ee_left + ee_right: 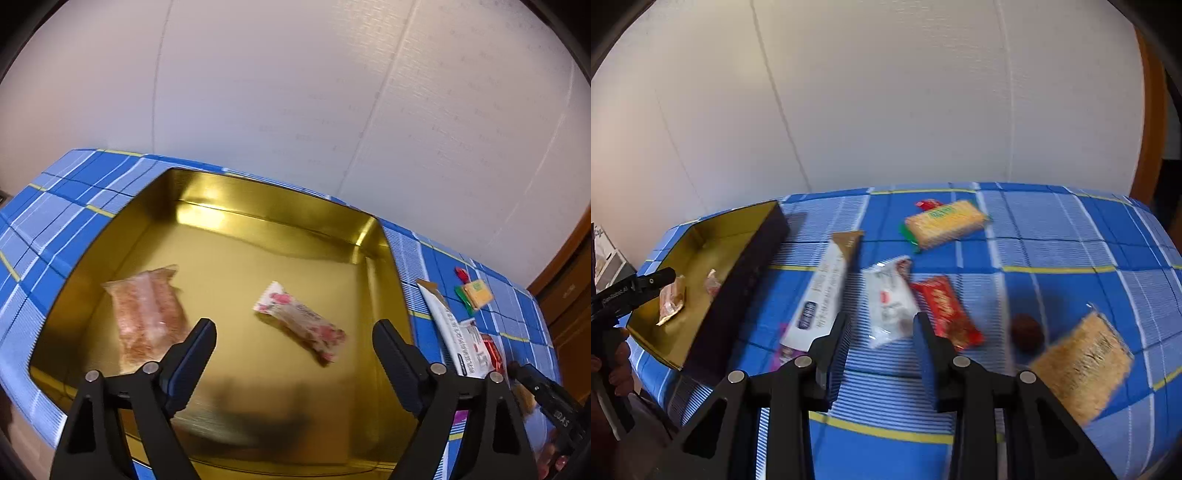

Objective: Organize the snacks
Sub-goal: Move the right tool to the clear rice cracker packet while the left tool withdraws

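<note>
1. While the left tool [293,341] hangs released over the gold tin [207,184], two wrapped snacks lie inside, likely just dropped: a pink packet [149,314] and a flowered bar [301,325].
2. Narrowed but empty, the right tool [881,332] aims at the white packet [888,301] on the table [1071,240].
3. A red packet [947,310] and a long bar [827,288] crowd it.

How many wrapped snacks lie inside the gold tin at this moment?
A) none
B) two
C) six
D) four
B: the left wrist view shows only a pinkish clear packet and a white wrapper with pink print on the floor of the gold tin; the other snacks lie outside it on the blue checked cloth.
</note>
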The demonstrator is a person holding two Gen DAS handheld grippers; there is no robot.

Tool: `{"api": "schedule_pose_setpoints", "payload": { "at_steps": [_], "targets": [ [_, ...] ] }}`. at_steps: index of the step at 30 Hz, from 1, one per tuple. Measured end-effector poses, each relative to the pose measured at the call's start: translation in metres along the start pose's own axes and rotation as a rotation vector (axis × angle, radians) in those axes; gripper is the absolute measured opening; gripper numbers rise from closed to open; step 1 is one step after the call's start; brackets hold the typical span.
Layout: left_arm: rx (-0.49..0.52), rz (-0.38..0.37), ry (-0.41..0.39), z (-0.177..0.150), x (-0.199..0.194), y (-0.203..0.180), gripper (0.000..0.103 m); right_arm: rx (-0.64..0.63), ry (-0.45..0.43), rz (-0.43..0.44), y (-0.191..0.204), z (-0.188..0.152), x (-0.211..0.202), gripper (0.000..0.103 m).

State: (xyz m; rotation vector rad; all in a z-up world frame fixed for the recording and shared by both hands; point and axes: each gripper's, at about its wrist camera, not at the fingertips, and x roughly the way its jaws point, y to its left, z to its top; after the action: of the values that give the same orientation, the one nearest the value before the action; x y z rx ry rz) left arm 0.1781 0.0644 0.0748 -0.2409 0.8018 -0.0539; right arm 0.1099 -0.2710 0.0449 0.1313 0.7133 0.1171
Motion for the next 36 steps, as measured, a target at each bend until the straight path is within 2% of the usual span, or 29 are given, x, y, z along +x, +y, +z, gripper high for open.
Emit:
{"api": "schedule_pose_setpoints", "payload": {
  "at_steps": [9,12,14,17,20,24,31,33,34,36],
  "targets": [
    [0.106,-0.03,-0.024,-0.013,0.003,-0.042,0.088,0.149,-0.027,-0.125,-0.059,-0.008,-0.02,0.04],
    [0.124,-0.035,-0.016,-0.016,0.003,-0.053,0.088,0.193,-0.031,-0.229,-0.076,-0.012,-0.027,0.047],
    [0.126,-0.045,-0.013,-0.019,0.001,-0.062,0.088,0.232,-0.026,-0.301,-0.09,-0.015,-0.03,0.058],
    [0.128,-0.085,-0.003,-0.024,-0.003,-0.075,0.091,0.311,-0.013,-0.375,-0.111,-0.021,-0.036,0.07],
    [0.146,-0.114,0.016,-0.03,-0.004,-0.091,0.092,0.374,0.013,-0.425,-0.13,-0.028,-0.039,0.07],
    [0.204,-0.113,0.034,-0.035,-0.001,-0.115,0.092,0.444,0.111,-0.383,-0.15,-0.039,-0.027,0.07],
    [0.27,-0.121,0.051,-0.041,0.0,-0.146,0.092,0.51,0.125,-0.218,-0.152,-0.044,-0.024,0.07],
    [0.278,-0.121,0.059,-0.042,0.002,-0.151,0.092,0.499,0.125,-0.191,-0.149,-0.044,-0.024,0.072],
    [0.281,-0.124,0.068,-0.044,0.003,-0.154,0.092,0.487,0.129,-0.193,-0.146,-0.044,-0.022,0.078],
    [0.283,-0.126,0.083,-0.046,0.006,-0.158,0.092,0.449,0.145,-0.203,-0.138,-0.042,-0.018,0.079]
  ]
}}
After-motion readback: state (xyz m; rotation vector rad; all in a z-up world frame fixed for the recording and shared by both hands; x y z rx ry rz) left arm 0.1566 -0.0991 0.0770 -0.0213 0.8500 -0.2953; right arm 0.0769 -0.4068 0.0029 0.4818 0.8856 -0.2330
